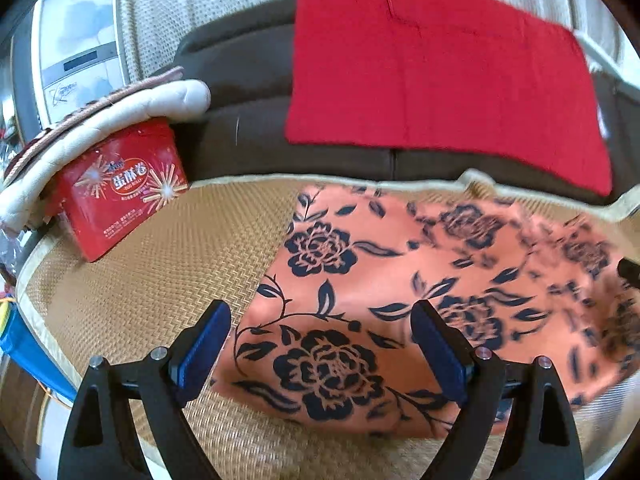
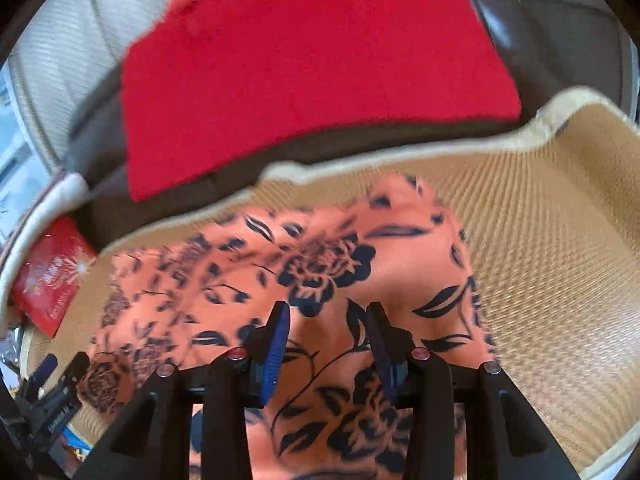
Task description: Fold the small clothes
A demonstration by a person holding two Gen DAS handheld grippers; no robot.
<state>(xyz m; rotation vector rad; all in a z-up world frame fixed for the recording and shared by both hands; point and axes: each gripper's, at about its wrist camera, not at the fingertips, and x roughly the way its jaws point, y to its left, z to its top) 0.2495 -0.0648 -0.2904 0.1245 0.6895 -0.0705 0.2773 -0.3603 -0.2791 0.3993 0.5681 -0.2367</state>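
Note:
An orange garment with dark blue flowers lies on a woven straw mat. It also shows in the right wrist view. My left gripper is open and empty, with its jaws wide apart over the garment's left part. My right gripper is open with a narrower gap. Cloth rises between its blue pads, but they are not closed on it. The left gripper shows at the lower left of the right wrist view.
A folded red cloth lies on the dark brown sofa back, also in the right wrist view. A red tin and a white padded cushion sit at the mat's left end. A blue box stands at the left edge.

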